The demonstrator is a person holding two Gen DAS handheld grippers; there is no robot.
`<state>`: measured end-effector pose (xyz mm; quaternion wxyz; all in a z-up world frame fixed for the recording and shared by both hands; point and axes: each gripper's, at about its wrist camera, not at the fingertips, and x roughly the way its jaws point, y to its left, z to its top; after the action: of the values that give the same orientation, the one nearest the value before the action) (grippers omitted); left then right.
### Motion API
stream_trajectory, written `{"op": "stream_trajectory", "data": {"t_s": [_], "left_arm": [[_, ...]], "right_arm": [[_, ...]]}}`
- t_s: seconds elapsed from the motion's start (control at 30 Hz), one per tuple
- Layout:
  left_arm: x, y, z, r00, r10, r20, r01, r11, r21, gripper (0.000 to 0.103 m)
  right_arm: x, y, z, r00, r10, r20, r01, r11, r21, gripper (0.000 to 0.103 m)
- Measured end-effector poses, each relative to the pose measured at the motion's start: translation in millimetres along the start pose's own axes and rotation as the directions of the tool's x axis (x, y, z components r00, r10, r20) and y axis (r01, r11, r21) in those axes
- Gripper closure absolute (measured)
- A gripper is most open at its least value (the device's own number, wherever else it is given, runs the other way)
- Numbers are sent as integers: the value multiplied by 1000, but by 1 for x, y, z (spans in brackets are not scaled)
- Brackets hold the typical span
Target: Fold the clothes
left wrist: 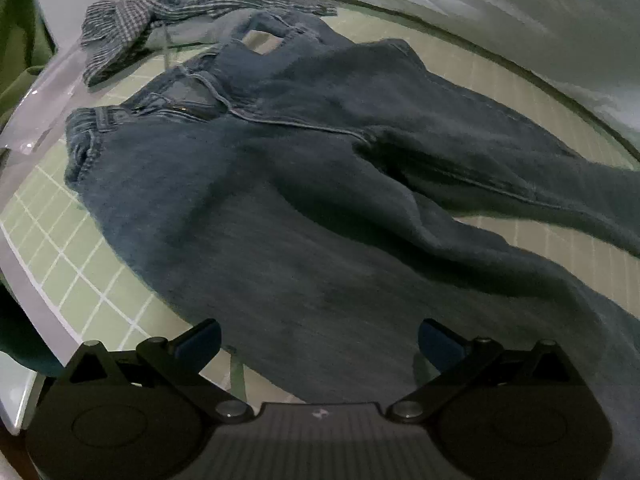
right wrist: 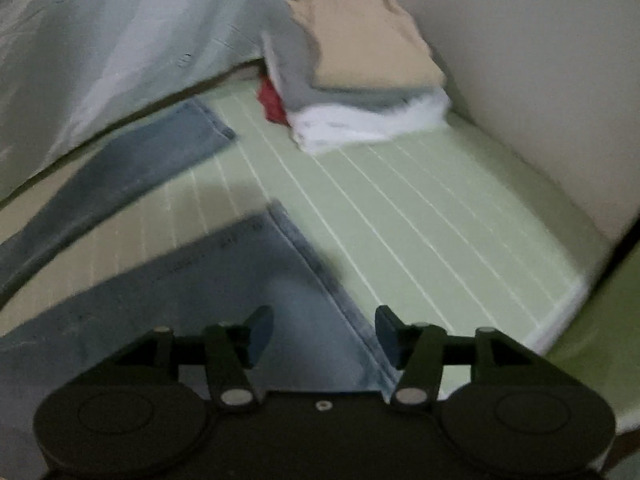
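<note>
A pair of blue jeans [left wrist: 320, 180] lies spread flat on a green grid mat [left wrist: 60, 264], waistband at the upper left and legs running off to the right. My left gripper [left wrist: 318, 340] hovers open over the nearer thigh, with nothing between its fingers. In the right wrist view the two leg ends lie apart: the near leg [right wrist: 200, 288] and the far leg [right wrist: 132, 168]. My right gripper [right wrist: 324, 332] stands open just over the hem of the near leg, and its pads grip no cloth.
A crumpled blue plaid shirt [left wrist: 168, 8] lies beyond the waistband. A stack of folded clothes [right wrist: 360, 80], tan on grey on white with something red behind, sits at the mat's [right wrist: 420, 220] far corner against a pale wall. Light draped fabric [right wrist: 120, 40] borders the back edge.
</note>
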<state>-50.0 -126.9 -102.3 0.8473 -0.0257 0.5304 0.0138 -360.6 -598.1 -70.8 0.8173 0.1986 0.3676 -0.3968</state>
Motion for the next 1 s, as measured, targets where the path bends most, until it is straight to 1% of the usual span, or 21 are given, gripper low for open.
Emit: {"op": "stream_trajectory", "data": {"t_s": [0.03, 0.07, 0.17, 0.27, 0.3, 0.33, 0.4, 0.43, 0.57, 0.6, 0.63, 0.7, 0.77, 0.83, 0.9, 0.93, 1.0], "left_arm": [[1, -3, 0, 1000, 0, -4, 0, 1000, 4, 0], [1, -6, 0, 1000, 0, -8, 1, 1000, 8, 0], [7, -12, 2, 999, 11, -31, -10, 1000, 11, 0], [16, -15, 4, 998, 22, -51, -22, 1000, 6, 0], [19, -16, 4, 998, 24, -57, -23, 1000, 6, 0], [24, -17, 4, 997, 30, -66, -29, 1000, 9, 0], [31, -19, 3, 996, 44, -75, -44, 999, 11, 0], [31, -19, 3, 997, 46, -68, -46, 999, 8, 0], [30, -20, 1, 996, 58, -69, -60, 998, -21, 0], [30, -20, 1, 996, 62, -70, -64, 998, -29, 0], [30, -20, 1, 995, 66, -71, -68, 997, -36, 0], [29, -20, 0, 995, 67, -72, -70, 997, -41, 0], [29, -20, 1, 995, 67, -75, -70, 997, -43, 0], [29, -19, 2, 994, 67, -82, -71, 996, -48, 0], [29, -18, 4, 994, 68, -90, -73, 996, -52, 0], [30, -18, 4, 993, 67, -93, -72, 996, -54, 0], [30, -18, 5, 993, 66, -99, -72, 996, -56, 0]], "right_arm": [[5, 4, 5, 1000, 14, 3, -14, 1000, -8, 38], [10, 8, 9, 1000, 31, 4, -31, 999, -14, 30], [36, 19, 28, 995, 101, -15, -102, 994, -41, 24], [64, 36, 38, 991, 130, -24, -132, 985, -114, 18], [73, 41, 41, 990, 138, -26, -140, 980, -140, 16], [83, 44, 45, 991, 129, -30, -132, 978, -164, 15], [104, 48, 53, 996, 84, -40, -91, 972, -219, 15], [113, 48, 56, 996, 76, -43, -84, 968, -239, 15], [132, 39, 64, 988, 119, -96, -137, 968, -211, 17], [135, 39, 65, 985, 133, -111, -154, 966, -208, 23], [137, 40, 65, 982, 145, -124, -169, 962, -215, 34], [137, 41, 65, 980, 157, -122, -182, 954, -237, 47], [135, 40, 65, 974, 192, -123, -217, 945, -245, 84], [134, 39, 67, 971, 201, -133, -229, 939, -258, 85], [133, 37, 70, 980, 161, -119, -190, 935, -298, 85], [135, 29, 73, 983, 145, -111, -170, 949, -266, 86], [140, 8, 80, 988, 120, -101, -134, 980, -145, 86]]}}
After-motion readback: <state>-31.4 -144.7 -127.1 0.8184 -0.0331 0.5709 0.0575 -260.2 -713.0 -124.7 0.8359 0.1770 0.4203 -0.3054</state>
